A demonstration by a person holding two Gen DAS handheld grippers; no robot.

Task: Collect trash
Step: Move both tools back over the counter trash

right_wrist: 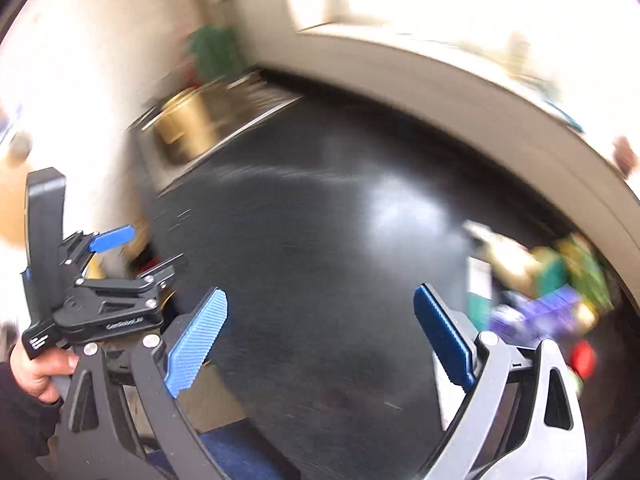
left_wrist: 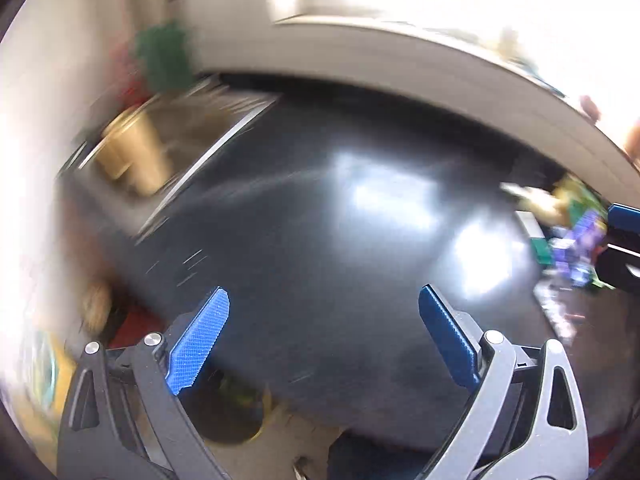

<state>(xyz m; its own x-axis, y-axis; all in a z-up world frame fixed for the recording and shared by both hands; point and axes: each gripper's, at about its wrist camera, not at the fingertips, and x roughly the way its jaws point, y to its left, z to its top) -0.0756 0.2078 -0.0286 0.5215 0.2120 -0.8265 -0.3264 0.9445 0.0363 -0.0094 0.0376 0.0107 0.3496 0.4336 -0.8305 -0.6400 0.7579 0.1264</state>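
Black and glossy, the worktop (left_wrist: 320,220) fills the left wrist view, where the left gripper (left_wrist: 324,336) hangs over it with its jaws spread wide and nothing between them, a blurred heap of trash (left_wrist: 568,232) lying at the worktop's right edge beside the tip of the right gripper (left_wrist: 624,240), and a gold cylinder (left_wrist: 128,156) near the far left corner. From the right wrist view the right gripper (right_wrist: 320,332) likewise has its jaws wide apart and empty, the trash, purple, green and red wrappers, sits at the right edge, and the left gripper is held in a hand (right_wrist: 40,372) off the left edge.
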